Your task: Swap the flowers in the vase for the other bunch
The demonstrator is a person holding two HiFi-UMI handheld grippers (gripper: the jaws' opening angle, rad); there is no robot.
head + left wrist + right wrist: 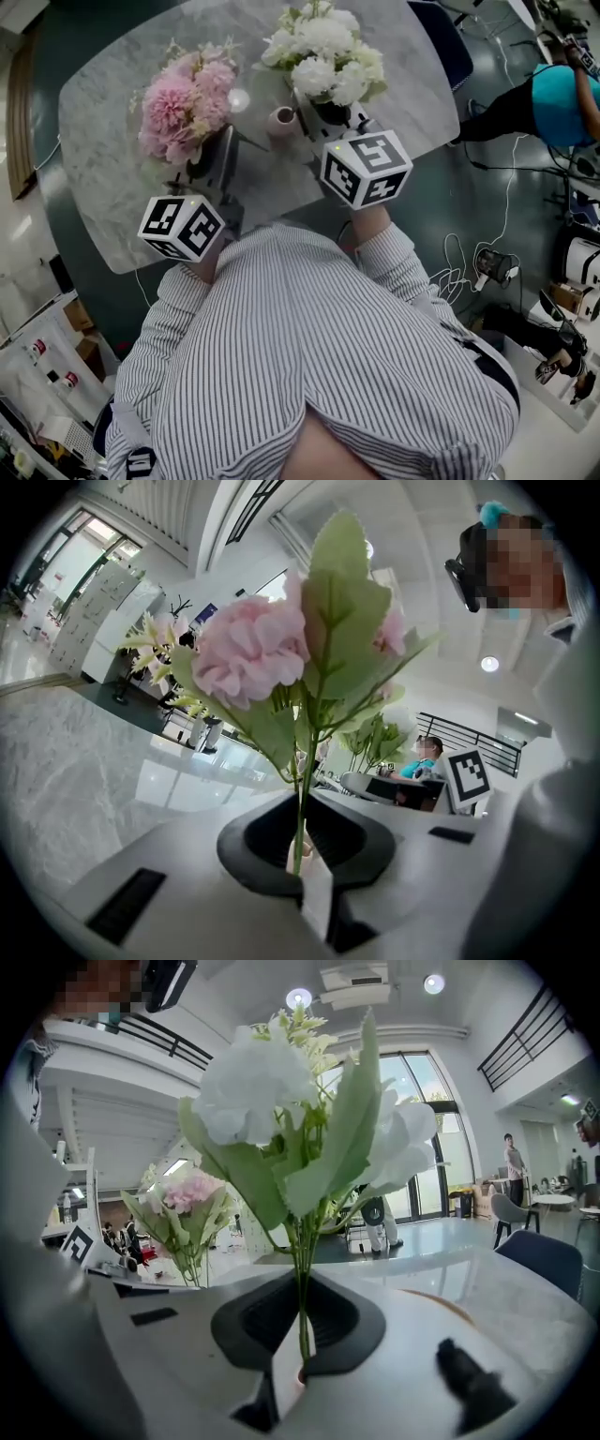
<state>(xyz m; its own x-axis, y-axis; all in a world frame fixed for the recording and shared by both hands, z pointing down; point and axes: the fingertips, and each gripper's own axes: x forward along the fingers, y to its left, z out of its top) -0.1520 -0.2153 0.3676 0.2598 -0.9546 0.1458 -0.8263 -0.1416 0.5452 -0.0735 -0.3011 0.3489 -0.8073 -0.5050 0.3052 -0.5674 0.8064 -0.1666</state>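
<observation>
Person in striped shirt (309,356) at near edge of marble table (98,159), one gripper per hand.

L gripper (300,857): jaws pinched almost fully together, clamped on thin green stems of pink bunch (183,103). Stems run up through the dark jaw pads, w/ leaves and pink blooms standing above the jaws. In head view it sits over the near-left part of the table, marker cube toward the person.

R gripper (302,1346): same state, jaws nearly closed and gripping green stems of white bunch (323,52). White blooms and big leaves stand up over the jaws. In head view it's over the table's right part, closer to the far edge than the L one, cube at the near edge. R gripper view also catches the pink bunch off to its left.

Vase (281,122): small, pinkish, upright, mid-table between the two bunches and just beside the R gripper's jaws. Both bunches are in grippers, apart from the vase. Can't tell if stem ends touch the tabletop.

Bkgd: another person in teal top (558,98) on the floor beyond the table's right edge, and white cables (459,272) on the dark floor.
</observation>
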